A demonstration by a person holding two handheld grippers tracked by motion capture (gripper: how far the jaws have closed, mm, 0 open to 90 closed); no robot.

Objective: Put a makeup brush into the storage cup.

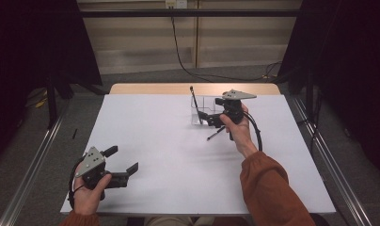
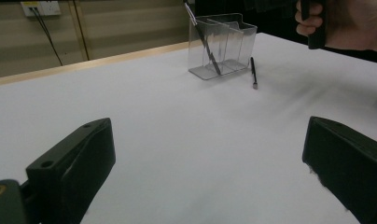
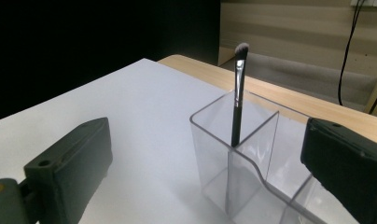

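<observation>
The clear organiser (image 3: 252,154) and brush (image 3: 238,100) bear no readable writing.

no readable text, labels, brands, numbers or signs on anything in view

Each hand-held gripper, left (image 1: 123,161) and right (image 1: 208,117), is black with two blocky jaws, a grey three-cornered plate on top and a black cable trailing. Both sleeves (image 1: 270,188) are rust-orange.

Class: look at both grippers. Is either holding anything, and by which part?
Nothing is held. The right gripper stands open beside the clear organiser with its makeup brush; the left gripper is open too.
</observation>
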